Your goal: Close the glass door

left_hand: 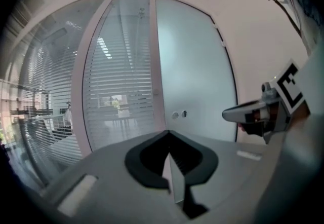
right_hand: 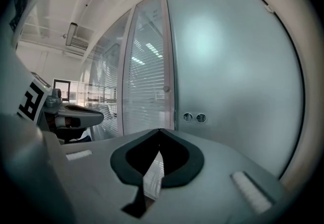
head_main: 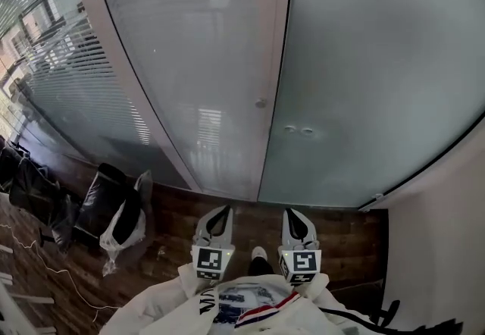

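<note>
The glass door (head_main: 364, 76), a frosted pane, stands straight ahead of the person and fills the right half of the head view. Its left edge lies along a pale frame post (head_main: 267, 61), and no gap shows between them; whether it is latched cannot be told. Two small round fittings (head_main: 298, 130) sit side by side on the door just beside that edge, and a round knob (head_main: 261, 103) sits on the post just left of them. Left of the door runs a glass wall (head_main: 189, 61) with slatted blinds behind it.

Both grippers are held low in front of the door, well apart from it, pointing toward it and touching nothing. The left gripper (head_main: 221, 212) has its jaws pressed together with nothing between them. The right gripper (head_main: 292, 214), just beside it, likewise has its jaws closed and empty.

On the wooden floor (head_main: 341, 231) left of the door, against the glass wall, lie black bags (head_main: 98, 201) and a white plastic bag (head_main: 121, 231). Right of the door stands a white wall (head_main: 447, 242)
</note>
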